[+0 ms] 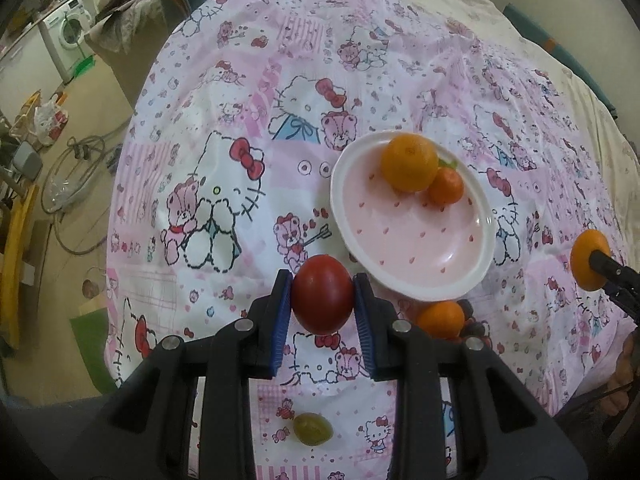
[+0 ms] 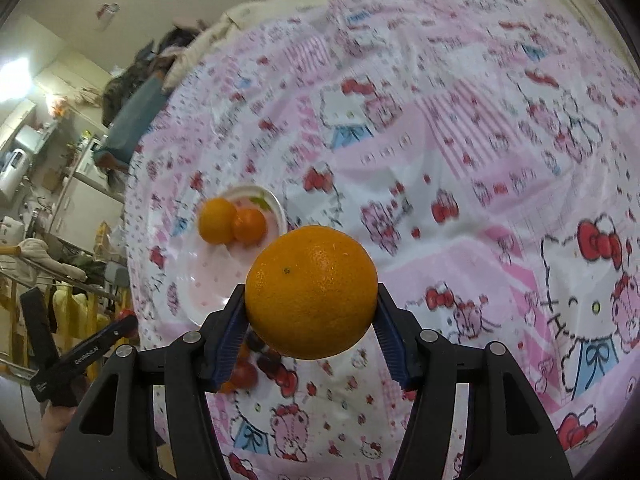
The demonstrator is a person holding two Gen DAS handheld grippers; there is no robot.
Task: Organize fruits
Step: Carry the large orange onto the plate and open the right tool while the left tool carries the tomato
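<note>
My left gripper [image 1: 322,294] is shut on a dark red tomato [image 1: 322,295], lifted above the cartoon-print cloth just short of the pink plate [image 1: 416,256]. On that plate lie a large orange [image 1: 409,161] and a small tangerine [image 1: 446,187]. My right gripper [image 2: 311,312] is shut on a big orange [image 2: 311,292], also seen at the right edge of the left wrist view as an orange [image 1: 588,260]. The plate [image 2: 276,208] with its two fruits sits far left in the right wrist view. A tangerine [image 1: 440,319] and a green grape [image 1: 313,429] lie on the cloth.
Dark grapes [image 1: 474,326] lie beside the loose tangerine, and small red fruits [image 2: 244,374] show under my right gripper. The cloth-covered surface [image 1: 280,60] stretches wide behind the plate. A floor with cables and a washing machine [image 1: 66,34] lies to the left.
</note>
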